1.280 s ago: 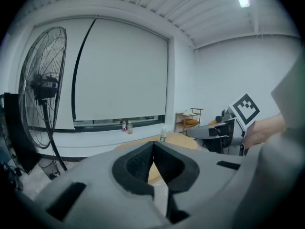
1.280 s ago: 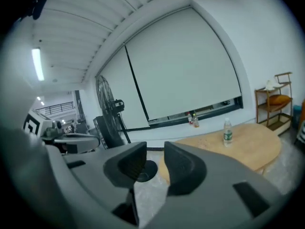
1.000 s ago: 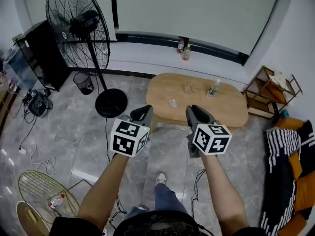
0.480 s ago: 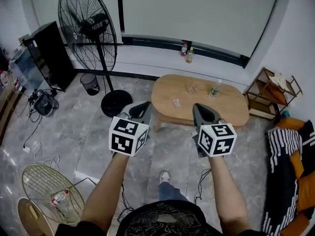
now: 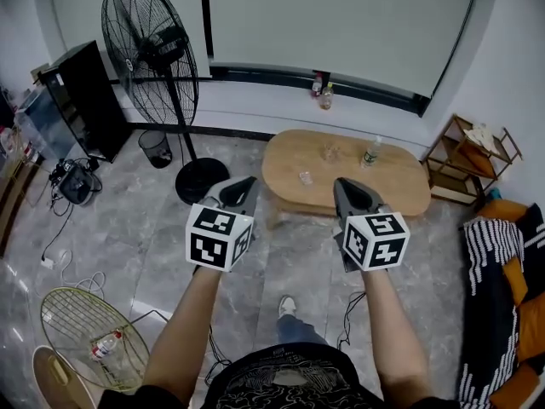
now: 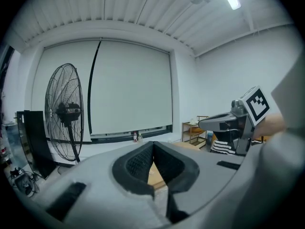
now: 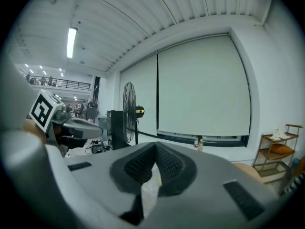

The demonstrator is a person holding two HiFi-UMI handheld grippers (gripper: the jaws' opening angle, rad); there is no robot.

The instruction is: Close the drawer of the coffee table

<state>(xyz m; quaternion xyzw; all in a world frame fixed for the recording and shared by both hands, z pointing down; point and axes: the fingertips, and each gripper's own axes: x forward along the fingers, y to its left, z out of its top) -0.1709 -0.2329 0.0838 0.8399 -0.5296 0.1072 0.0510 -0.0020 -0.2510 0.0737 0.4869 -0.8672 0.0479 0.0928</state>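
Observation:
The oval wooden coffee table [image 5: 400,190] stands on the grey floor ahead of me. Its near side shows no drawer that I can make out. Both grippers are held side by side in the air short of the table's near edge. My left gripper [image 5: 241,186] is shut with nothing in it, its pads meeting at the tip [image 6: 153,145]. The right gripper [image 5: 345,187] is also shut and empty, with its pads together [image 7: 156,146]. Each gripper view shows the other gripper to its side: the right one [image 6: 228,123] and the left one [image 7: 71,124].
On the table stand a bottle [image 5: 370,152] and a glass [image 5: 328,152]. A tall standing fan [image 5: 153,49], a black cabinet [image 5: 81,96] and a bin [image 5: 155,146] are to the left, a wooden shelf [image 5: 464,162] to the right. Cables and a fan guard [image 5: 81,326] lie on the floor.
The head view has shifted, so the fan and cabinet now sit further right in the picture. Both grippers stay side by side before the table, almost still over the last half second.

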